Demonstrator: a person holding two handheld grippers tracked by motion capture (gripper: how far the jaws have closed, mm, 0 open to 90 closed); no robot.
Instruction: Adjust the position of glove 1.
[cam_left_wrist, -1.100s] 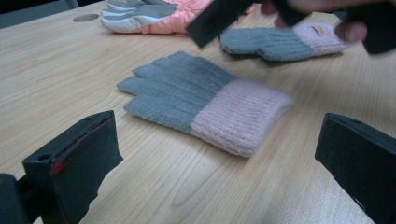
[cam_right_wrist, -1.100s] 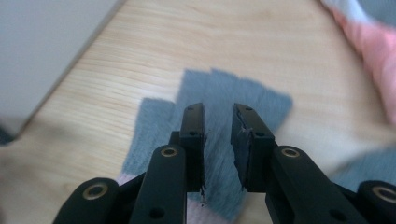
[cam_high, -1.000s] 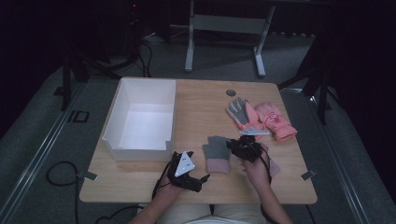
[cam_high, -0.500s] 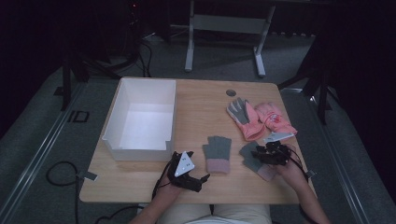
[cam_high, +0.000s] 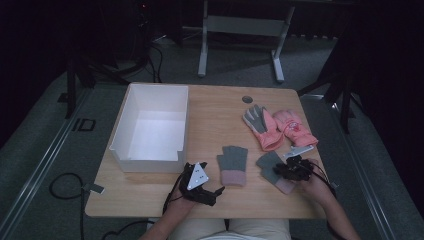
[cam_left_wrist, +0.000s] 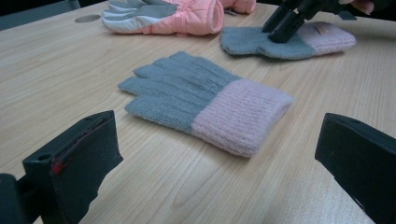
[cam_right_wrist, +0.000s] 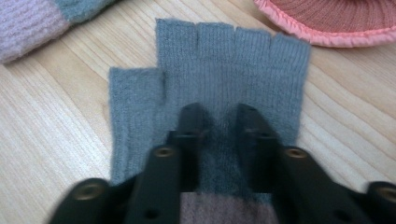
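Two knit gloves lie flat on the tabletop (cam_high: 210, 107). Our right claw (cam_right_wrist: 219, 114) has just been closing w/ jaws pinching the right-hand glove (cam_right_wrist: 210, 74); its long axis runs straight ahead of the jaws. Left claw (cam_high: 202, 182) rests wide open, w/ the middle glove (cam_left_wrist: 205, 100) ahead.

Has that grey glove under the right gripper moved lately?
Yes. The grey glove slid right, away from the other knitted glove, toward the table edge.

Knit glove (cam_high: 233, 164) lies between box (cam_high: 150, 127) and second glove (cam_high: 272, 167).
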